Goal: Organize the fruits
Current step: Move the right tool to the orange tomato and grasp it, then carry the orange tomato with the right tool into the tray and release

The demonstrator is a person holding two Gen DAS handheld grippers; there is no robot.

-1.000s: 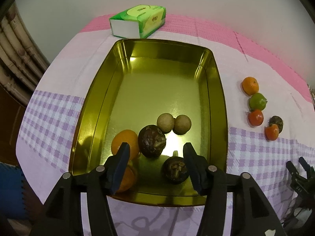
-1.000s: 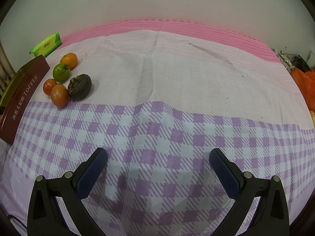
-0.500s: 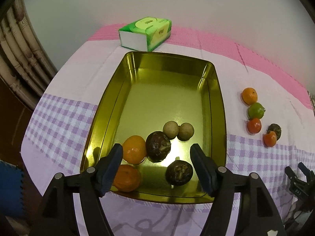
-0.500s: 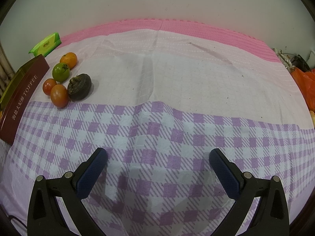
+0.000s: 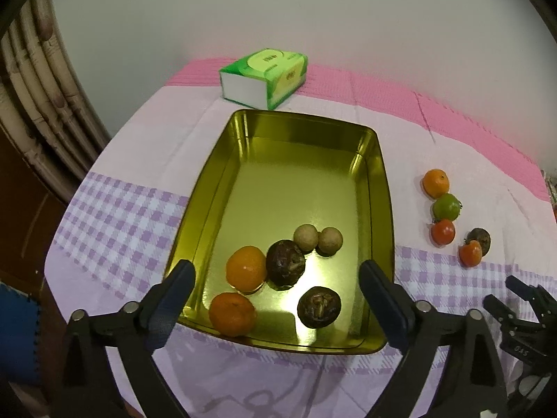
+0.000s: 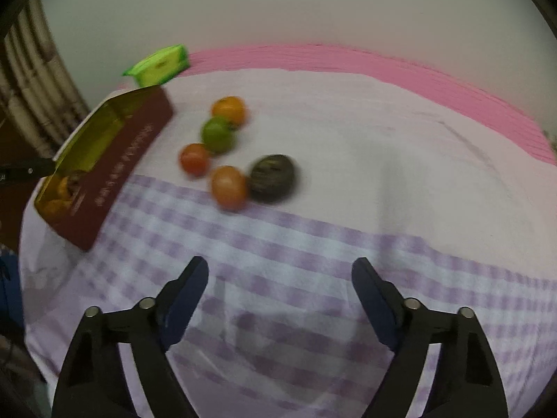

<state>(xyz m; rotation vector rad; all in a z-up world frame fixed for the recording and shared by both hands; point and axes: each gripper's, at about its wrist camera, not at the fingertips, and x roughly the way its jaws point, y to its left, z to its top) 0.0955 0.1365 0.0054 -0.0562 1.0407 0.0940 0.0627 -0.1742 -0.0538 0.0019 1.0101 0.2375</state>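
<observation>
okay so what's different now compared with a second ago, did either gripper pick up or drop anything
The left gripper has let go of the dark fruit in the gold tin, backed off, and its jaws are opening, empty. The right gripper has swung toward the loose fruits on the cloth, jaws closing, nothing between them. All fruits lie unmoved.

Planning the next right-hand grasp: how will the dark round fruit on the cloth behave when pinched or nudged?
The dark fruit looks round, so a nudge would probably roll it. It seems to touch the orange-red fruit, which a grasp may push aside. Its skin looks rough and matte, so likely not slippery. The view is blurred.
</observation>
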